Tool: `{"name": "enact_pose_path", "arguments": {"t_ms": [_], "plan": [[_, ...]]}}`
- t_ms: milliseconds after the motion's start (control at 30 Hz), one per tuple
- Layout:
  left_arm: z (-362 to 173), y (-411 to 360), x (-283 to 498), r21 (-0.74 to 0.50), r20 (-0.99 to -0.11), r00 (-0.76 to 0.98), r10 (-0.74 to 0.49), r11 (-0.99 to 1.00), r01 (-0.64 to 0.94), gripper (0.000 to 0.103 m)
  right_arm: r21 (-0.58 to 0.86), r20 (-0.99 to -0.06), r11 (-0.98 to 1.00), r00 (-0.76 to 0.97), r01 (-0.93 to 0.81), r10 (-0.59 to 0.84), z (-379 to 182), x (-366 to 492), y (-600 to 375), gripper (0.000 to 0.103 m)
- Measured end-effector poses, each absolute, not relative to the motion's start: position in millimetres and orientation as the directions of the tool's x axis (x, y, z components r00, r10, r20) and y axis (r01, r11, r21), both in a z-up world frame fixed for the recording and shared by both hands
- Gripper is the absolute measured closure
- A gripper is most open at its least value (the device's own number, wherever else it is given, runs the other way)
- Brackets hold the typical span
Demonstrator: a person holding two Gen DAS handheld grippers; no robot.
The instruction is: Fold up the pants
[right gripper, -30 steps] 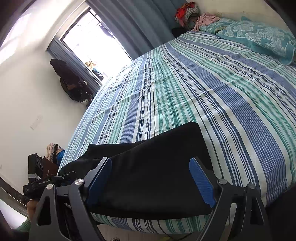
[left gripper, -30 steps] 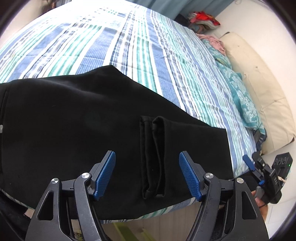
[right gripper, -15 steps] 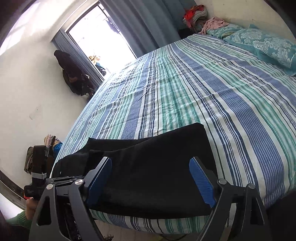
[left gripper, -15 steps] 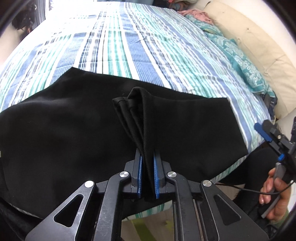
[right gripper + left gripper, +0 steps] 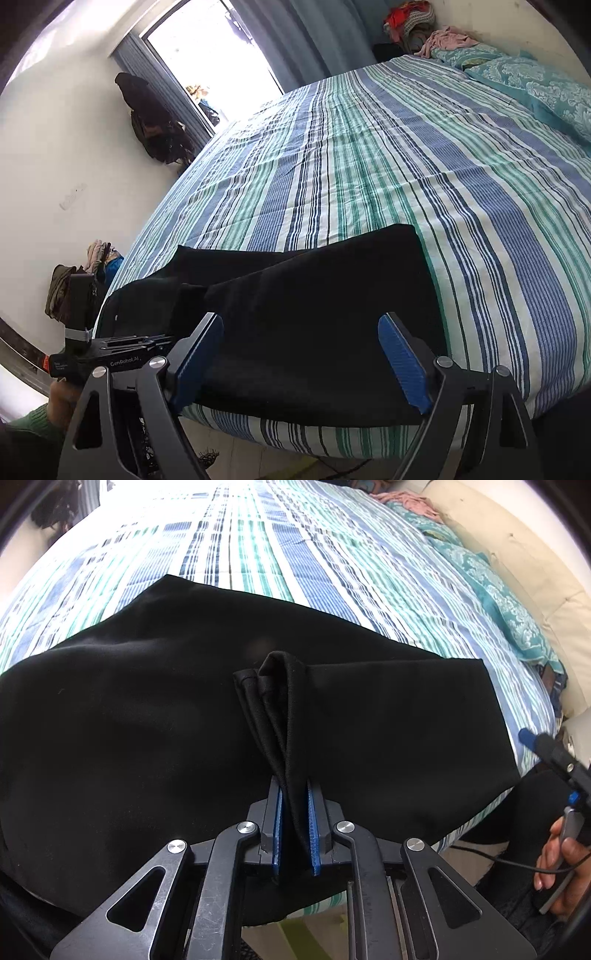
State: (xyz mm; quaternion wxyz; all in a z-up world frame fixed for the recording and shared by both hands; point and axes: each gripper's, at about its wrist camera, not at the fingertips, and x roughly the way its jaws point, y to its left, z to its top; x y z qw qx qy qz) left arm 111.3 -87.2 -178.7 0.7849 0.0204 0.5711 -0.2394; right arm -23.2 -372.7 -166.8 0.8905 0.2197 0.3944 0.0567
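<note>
— So, what's different from a second ago?

— Nearest the left camera, the left gripper (image 5: 294,825) was spread wide with the hem ends lying flat between its blue pads. Now its fingers (image 5: 276,823) are clenched on a bunched ridge of black cloth, and that ridge stands up off the rest of the pants (image 5: 147,720).

— Meaning the fold can start?

— I'd judge so. That side has its hold, and the pinched layers rise out of the grip and lean away from the camera, so the cloth is lifted rather than just pressed down.

— And the other one?

— The right gripper (image 5: 301,363) hasn't changed: fingers (image 5: 404,369) wide apart, grasping nothing. The folded black cloth (image 5: 314,314) lies between and beyond them, at the near edge of the bed (image 5: 369,147). Whether the pads touch the fabric, I can't tell.

— Where do the pants sit overall?

— Spread across the near edge of the striped bed, a little overhanging the side in the left view. Beyond them the sheet is bare up to the teal pillow (image 5: 509,602) and some clothes at the far end.

— Any risk?

— With only one side gripped, carrying the fold over could drag the cloth askew, I'd guess.
</note>
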Motion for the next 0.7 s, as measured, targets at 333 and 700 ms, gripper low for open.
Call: {"name": "enact_pose_path", "arguments": {"t_ms": [333,700], "plan": [[-135,-47,110,-0.265,-0.854,0.365,-0.371,0.914,0.309,0.033,0.585,-0.614,0.797,0.724,0.150,0.315,-171,-30,-408,0.011],[-131,-116,110,-0.195,-0.804,0.401,-0.439,0.832,0.519,0.033,0.795,-0.509,0.597,0.656,0.109,0.557,-156,10,-435,0.011]]}}
